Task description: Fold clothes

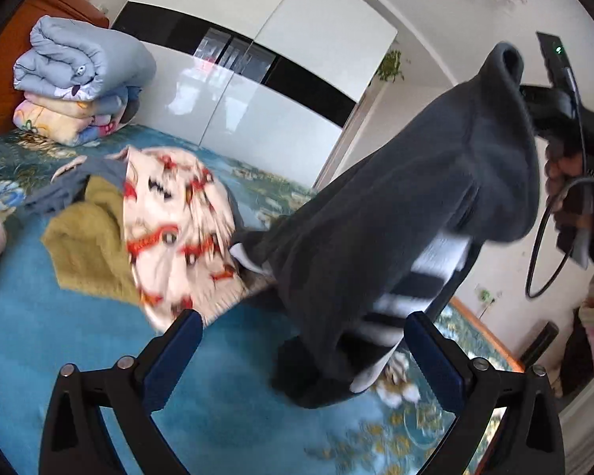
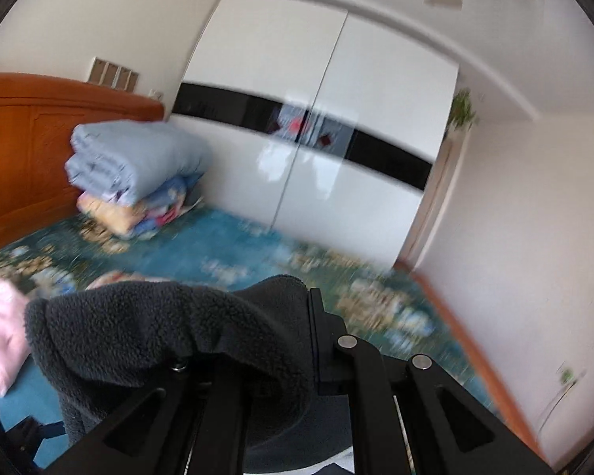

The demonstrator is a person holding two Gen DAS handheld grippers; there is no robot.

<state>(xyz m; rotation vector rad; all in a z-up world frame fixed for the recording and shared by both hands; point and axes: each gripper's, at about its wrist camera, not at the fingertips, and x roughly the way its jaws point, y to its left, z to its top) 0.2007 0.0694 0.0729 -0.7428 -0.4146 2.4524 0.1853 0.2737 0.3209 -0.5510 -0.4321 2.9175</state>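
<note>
**Dark fleece lifted off the bed, second grip still to come**

The right gripper (image 2: pixel 257 356) has its fingers pinching the dark grey fleece garment (image 1: pixel 415 206), whose pile bunches over them in the right wrist view. Seen from the left wrist, the garment hangs from that raised grip down to the bed (image 1: pixel 59 356), its white-striped lower end touching the blue floral cover near the right edge. The left gripper (image 1: pixel 303 336) has its fingers spread and holds nothing; the hanging cloth lies just ahead of them. A heap of other clothes (image 1: pixel 170 229) sits beside it, toward the headboard end.

To do this well, I judge the left fingers should close on a free hem or corner of the fleece, not mid-fabric, then both grips pull apart so it hangs flat and clears the heap before laying it down.
</note>
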